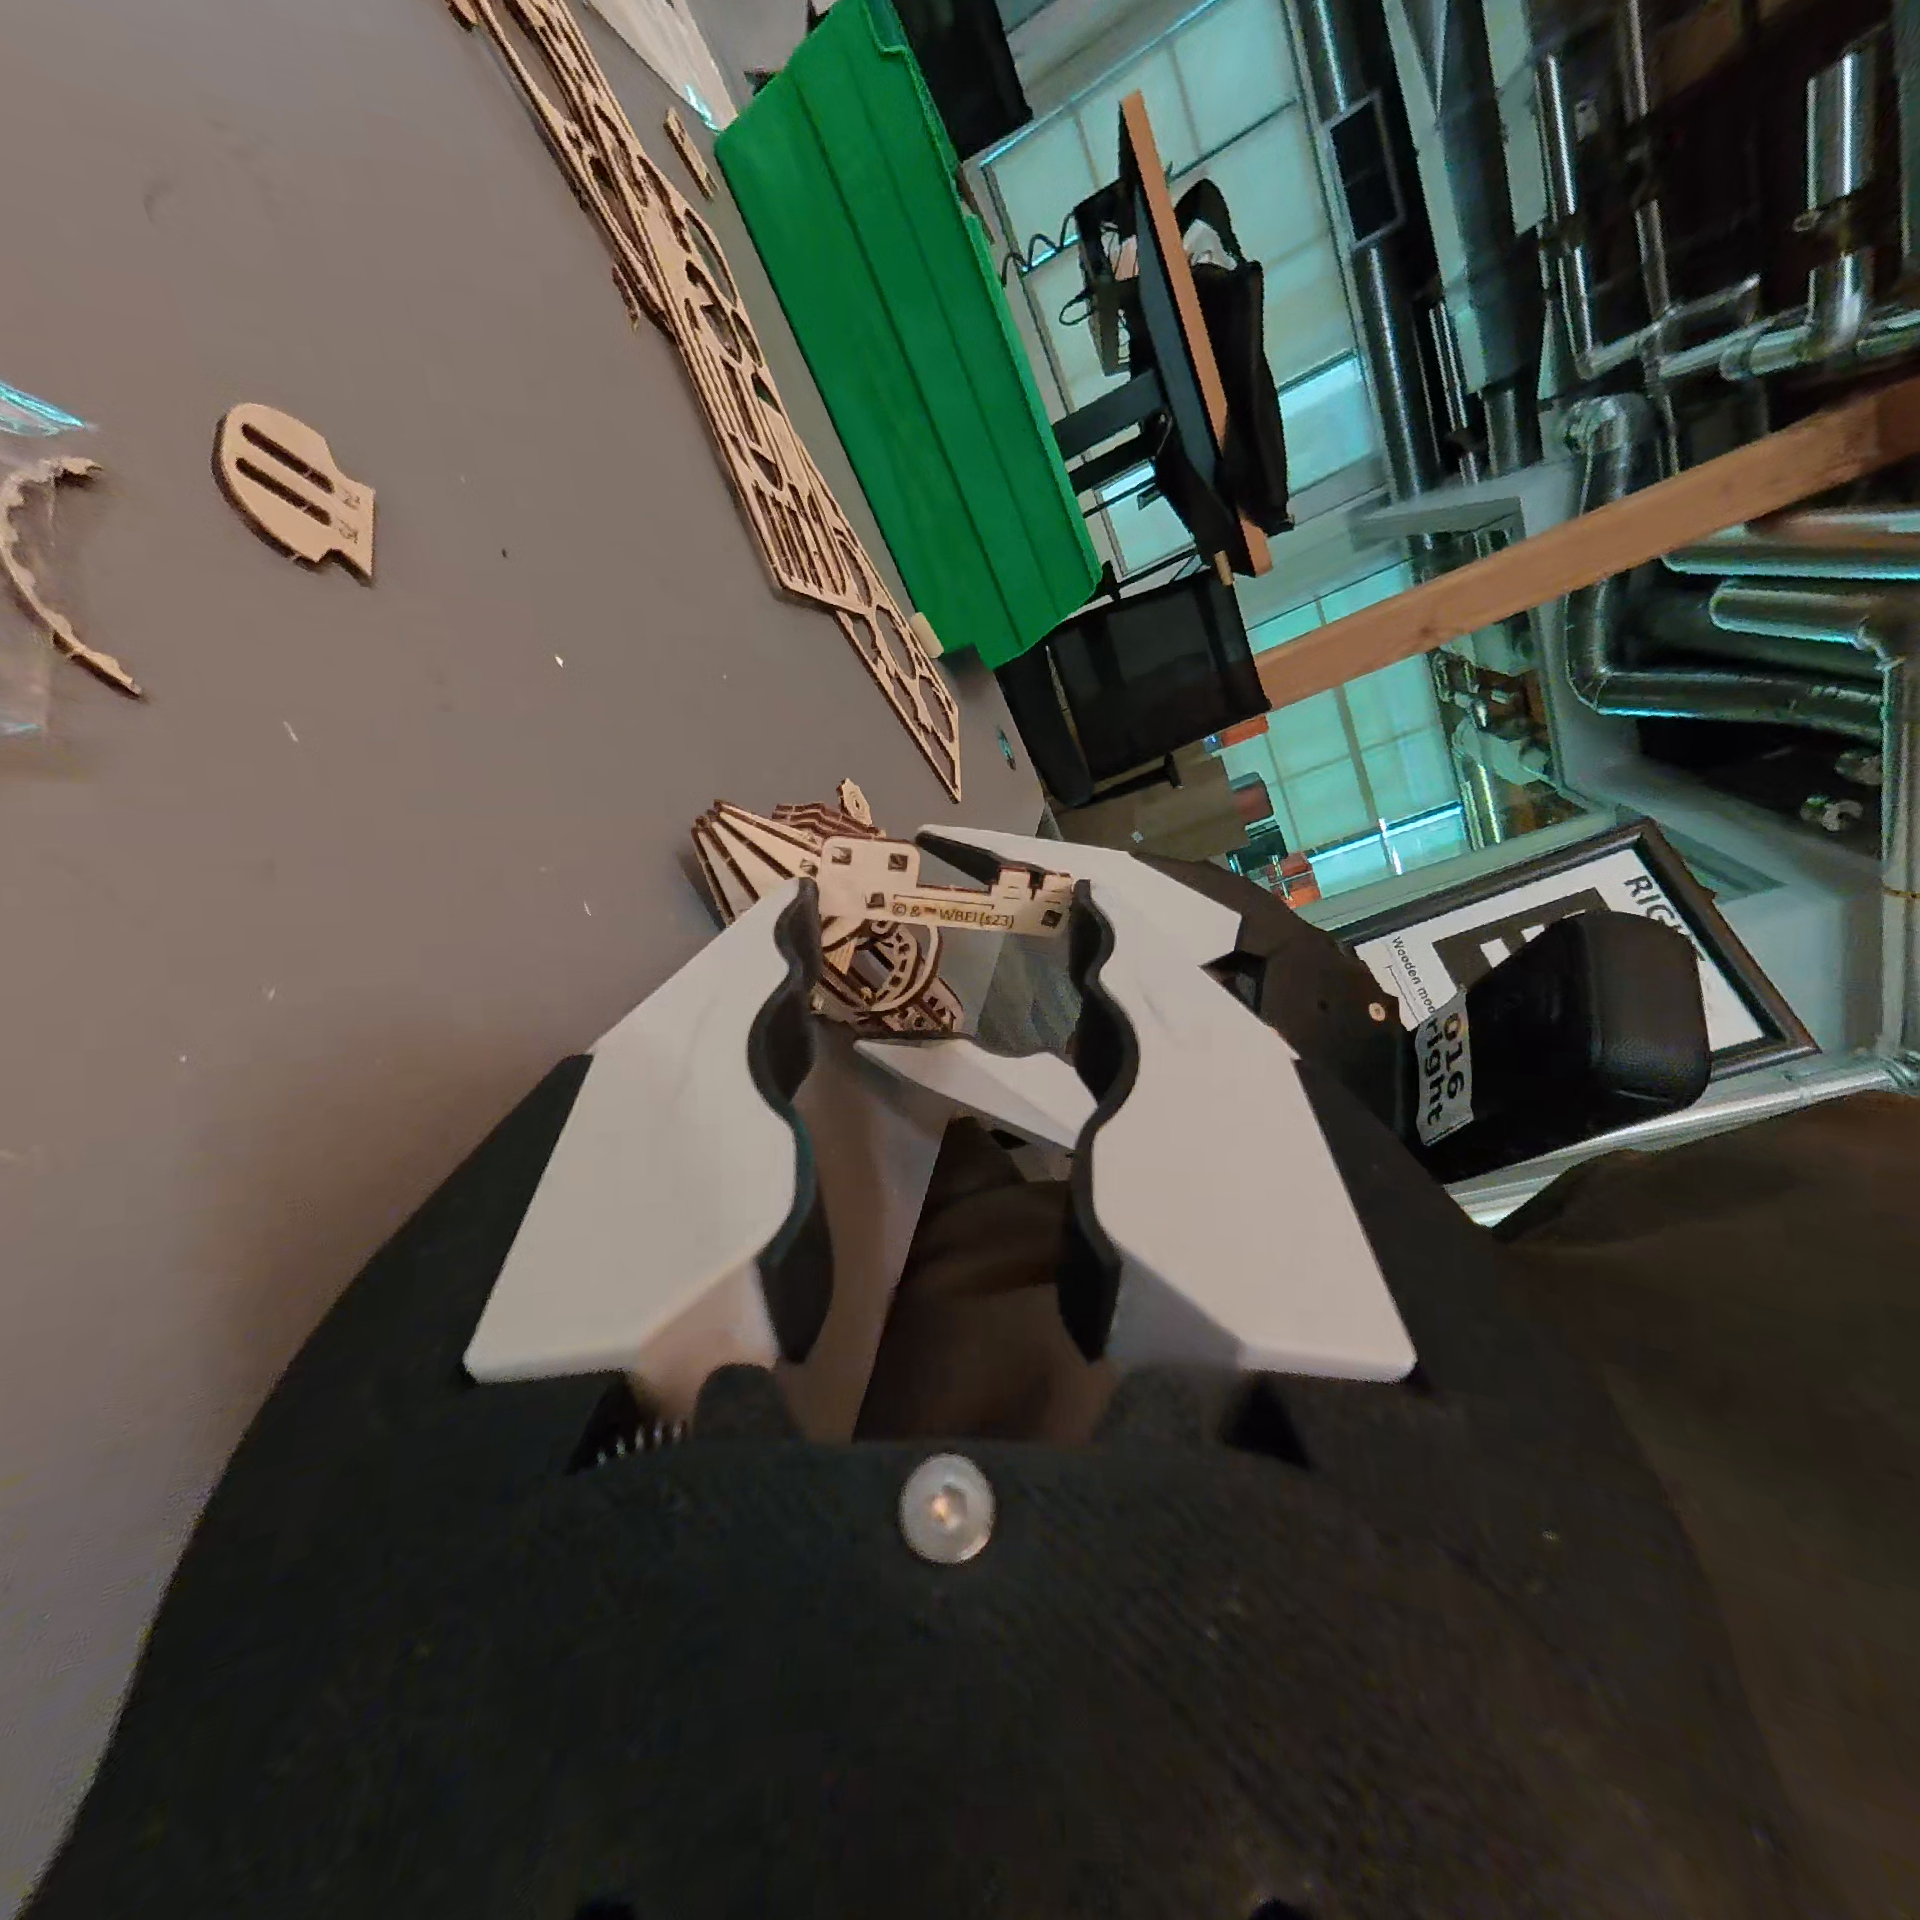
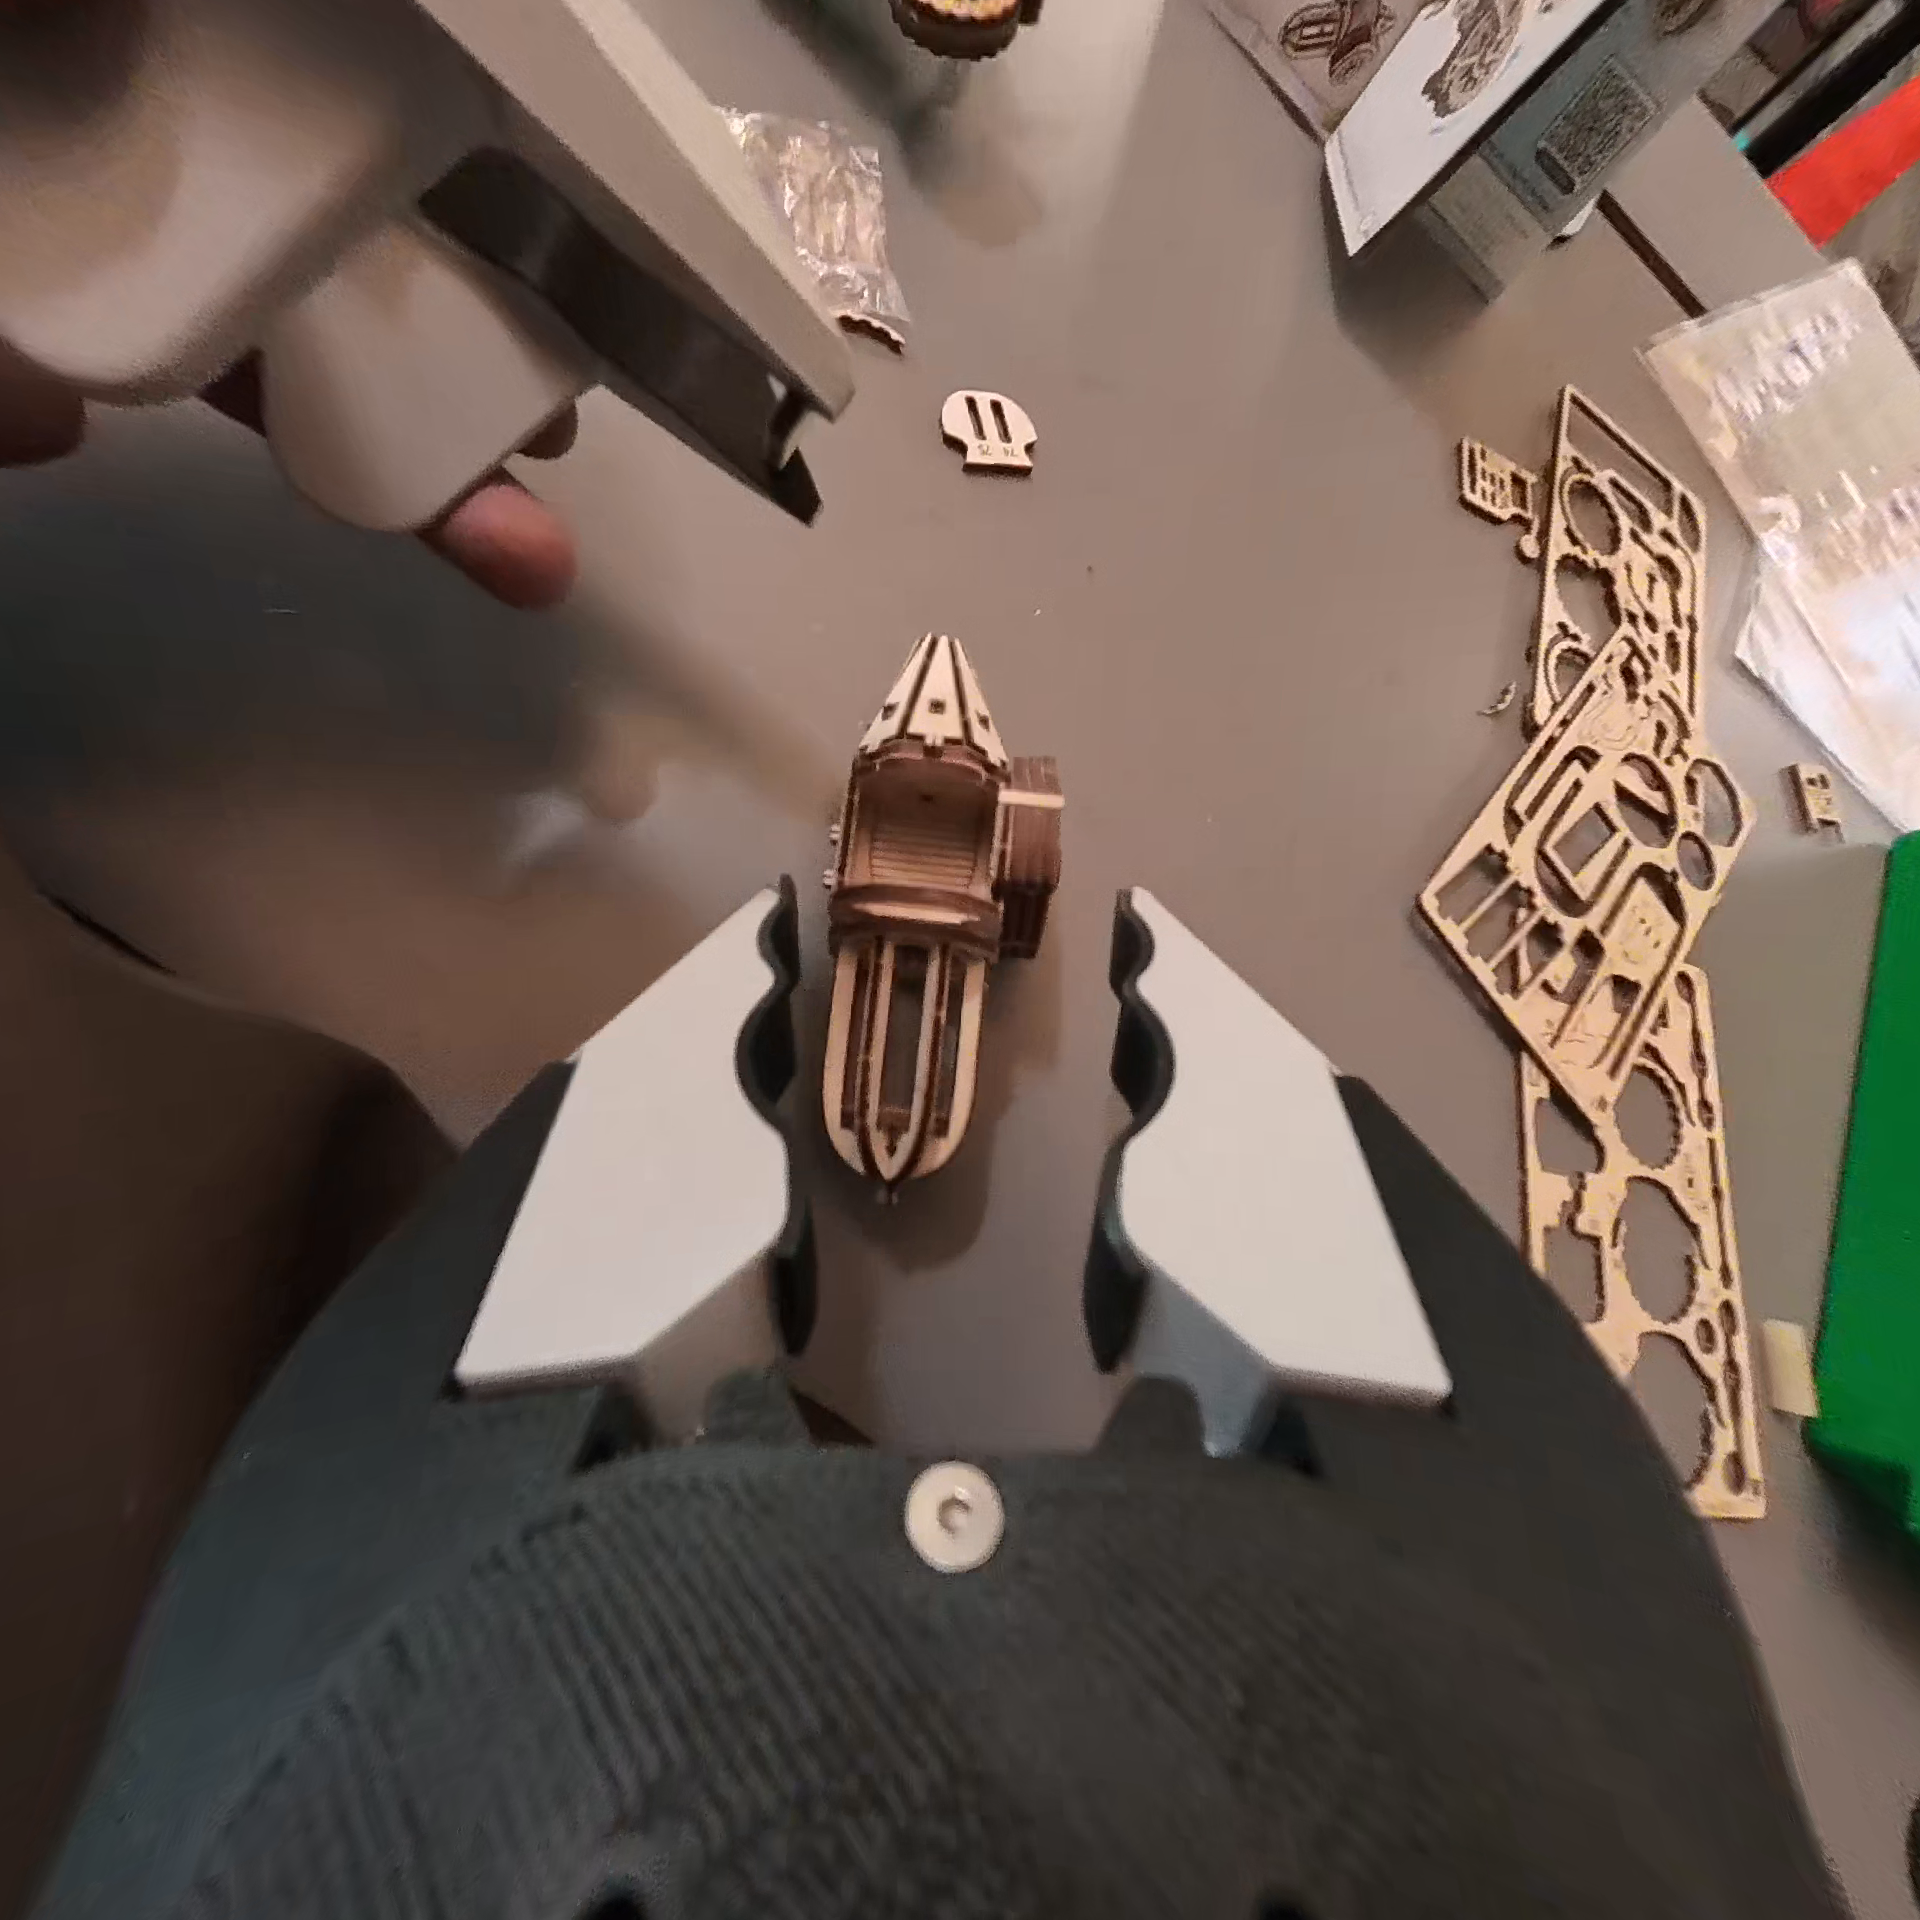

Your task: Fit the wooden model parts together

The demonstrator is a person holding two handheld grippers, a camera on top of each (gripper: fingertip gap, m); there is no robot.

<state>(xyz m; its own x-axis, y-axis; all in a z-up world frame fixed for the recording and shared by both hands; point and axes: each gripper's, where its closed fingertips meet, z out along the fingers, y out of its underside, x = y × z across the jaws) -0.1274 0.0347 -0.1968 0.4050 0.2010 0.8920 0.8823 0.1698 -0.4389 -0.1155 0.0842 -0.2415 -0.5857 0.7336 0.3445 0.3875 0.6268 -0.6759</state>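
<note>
My left gripper (image 1: 940,914) is shut on a flat pale wooden part (image 1: 935,899), which spans the gap between its fingertips. Just beyond it is the partly built wooden model (image 1: 753,857). In the right wrist view the model (image 2: 914,935) lies on the grey table (image 2: 1247,623), pointed nose away from me. My right gripper (image 2: 956,914) is open and empty, its fingertips on either side of the model's rear half. The left gripper (image 2: 727,343) shows blurred at the upper left of that view, and I cannot make out its part there.
A loose slotted oval piece (image 2: 987,426) lies beyond the model. Laser-cut wooden sheets (image 2: 1600,935) lie to the right beside a green bin (image 2: 1870,1195). A plastic bag (image 2: 821,208) and a box with a paper sheet (image 2: 1507,125) sit at the far side.
</note>
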